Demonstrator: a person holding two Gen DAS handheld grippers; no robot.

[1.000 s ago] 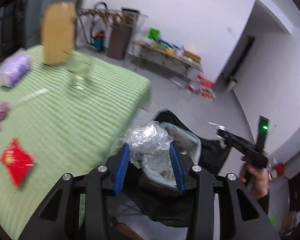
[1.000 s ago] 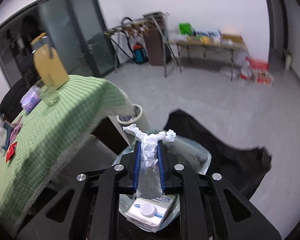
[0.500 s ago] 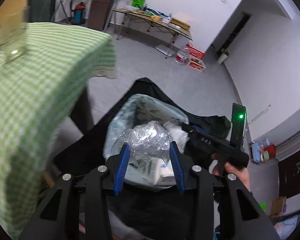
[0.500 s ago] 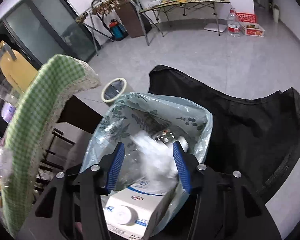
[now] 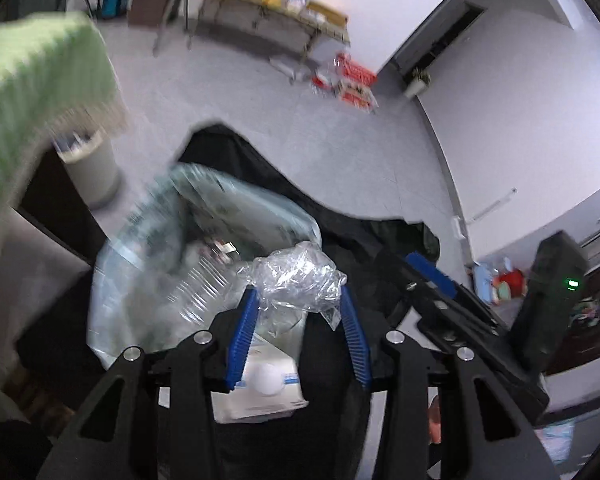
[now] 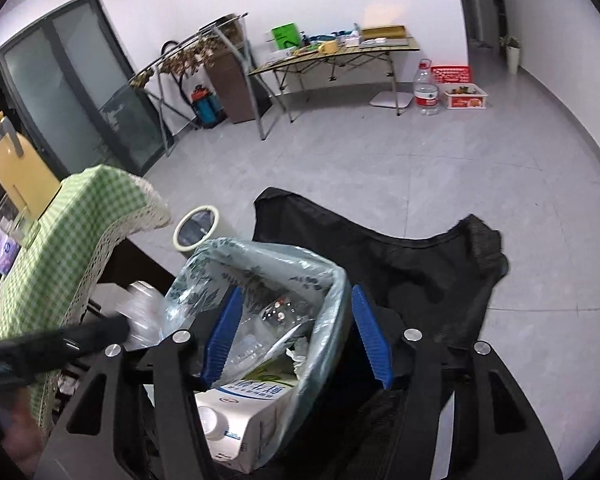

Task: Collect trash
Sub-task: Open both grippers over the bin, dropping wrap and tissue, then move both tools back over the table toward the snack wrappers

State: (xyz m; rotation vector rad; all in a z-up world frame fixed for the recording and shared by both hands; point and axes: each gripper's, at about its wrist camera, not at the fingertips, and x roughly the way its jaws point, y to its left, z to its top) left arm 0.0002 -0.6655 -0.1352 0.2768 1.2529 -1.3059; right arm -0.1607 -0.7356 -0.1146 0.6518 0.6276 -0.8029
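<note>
My left gripper (image 5: 298, 316) is shut on a crumpled clear plastic wrapper (image 5: 298, 276) and holds it over the trash bag (image 5: 228, 216), a pale leaf-printed liner. The bag (image 6: 328, 280) holds a white milk carton (image 6: 244, 416), clear bottles and scraps. My right gripper (image 6: 296, 336) is open and empty, its blue pads spread above the bag's right rim. The right gripper also shows at the right of the left wrist view (image 5: 432, 276). The left gripper's black arm crosses the left of the right wrist view (image 6: 60, 344).
The green checked tablecloth (image 6: 60, 248) hangs at the left, with a yellow jug (image 6: 16, 168) on it. A black cloth (image 6: 400, 264) lies around the bag. A small white bin (image 6: 196, 228) stands by the table. A folding table (image 6: 340, 52) stands by the far wall.
My right gripper opened and dropped its white wrapper into the bag, then lifted. My left gripper carried the clear wrapper from the table side to over the bag.
</note>
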